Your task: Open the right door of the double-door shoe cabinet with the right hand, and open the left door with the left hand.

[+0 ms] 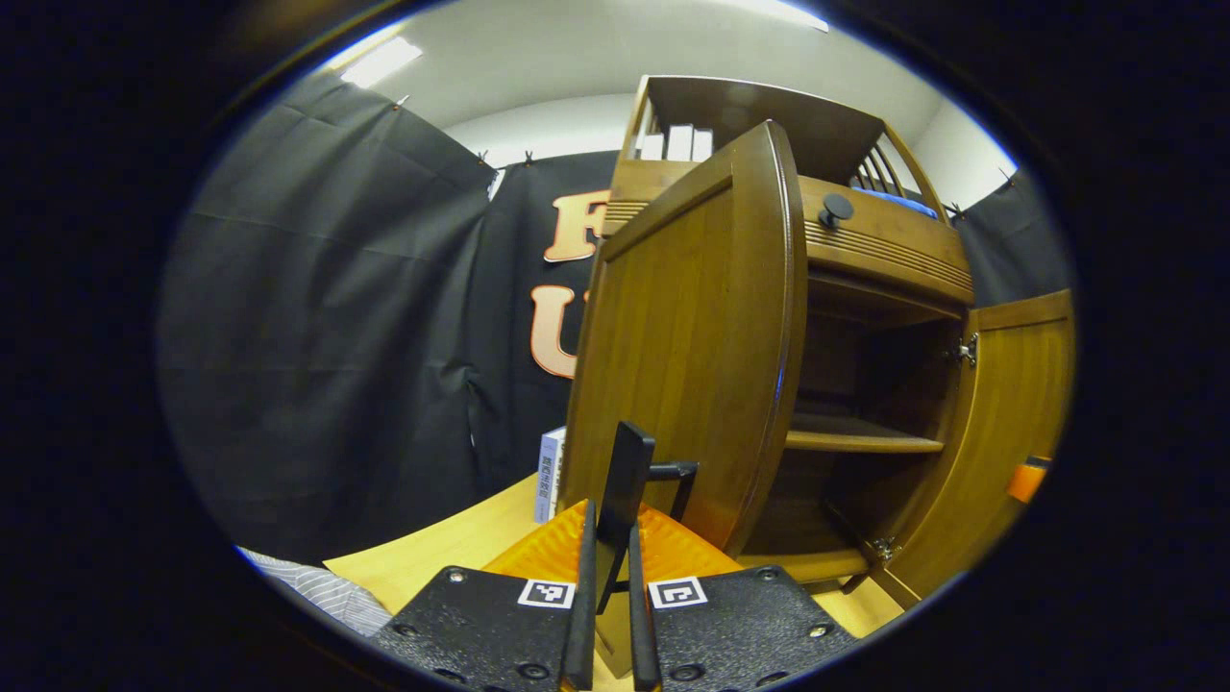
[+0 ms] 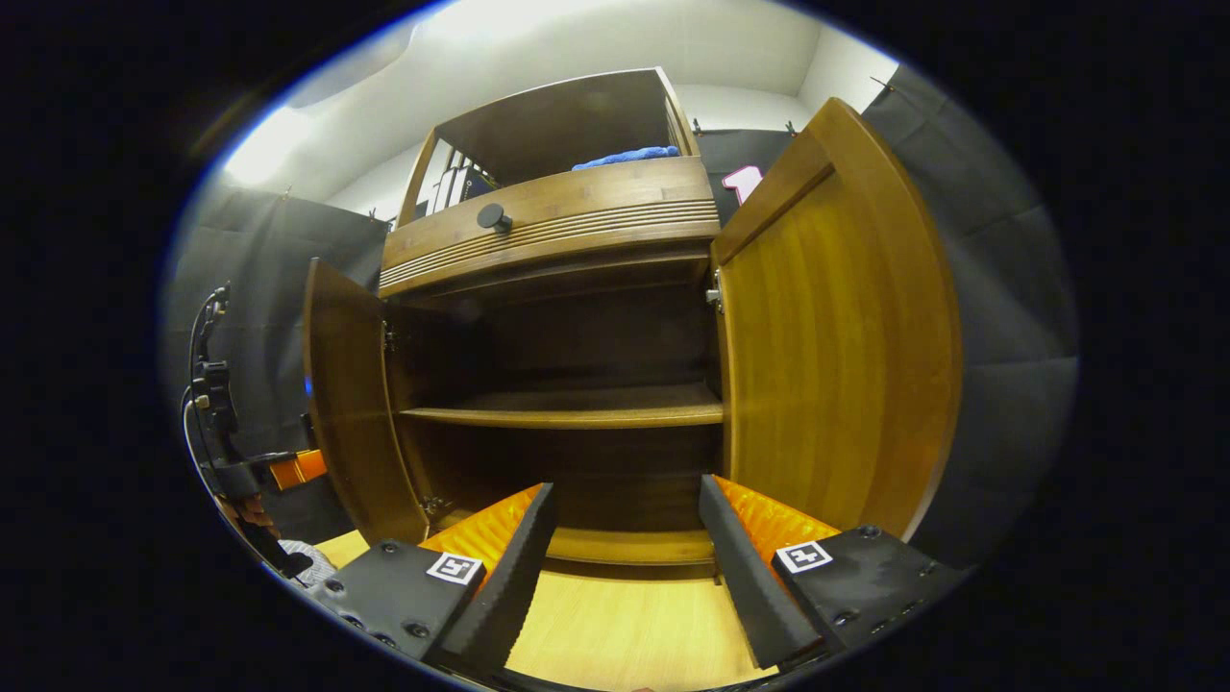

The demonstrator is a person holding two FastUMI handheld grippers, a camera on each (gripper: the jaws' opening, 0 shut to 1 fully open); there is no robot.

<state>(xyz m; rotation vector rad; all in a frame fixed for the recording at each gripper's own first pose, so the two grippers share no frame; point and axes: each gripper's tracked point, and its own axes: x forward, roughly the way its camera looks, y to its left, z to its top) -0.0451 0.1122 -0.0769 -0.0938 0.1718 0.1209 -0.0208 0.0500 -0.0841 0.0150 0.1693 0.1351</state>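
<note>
The brown wooden shoe cabinet (image 2: 548, 226) stands with both doors swung out. In the left gripper view the left door (image 1: 692, 327) stands edge-on before me, and my left gripper (image 1: 611, 567) is shut on its black bar handle (image 1: 627, 471). In the right gripper view the right door (image 2: 836, 346) stands wide at the right, and the left door (image 2: 346, 404) hangs out at the left. My right gripper (image 2: 625, 548) is open in front of the bare inner shelf (image 2: 577, 411), touching nothing. The left gripper (image 2: 288, 469) shows by the left door's outer side.
A drawer with a black knob (image 2: 493, 217) sits above the doors, and a blue cloth (image 2: 625, 154) lies on top. White books (image 1: 677, 142) stand in the upper rack. Another book (image 1: 550, 471) leans beside the cabinet on the light wooden table (image 2: 625, 625).
</note>
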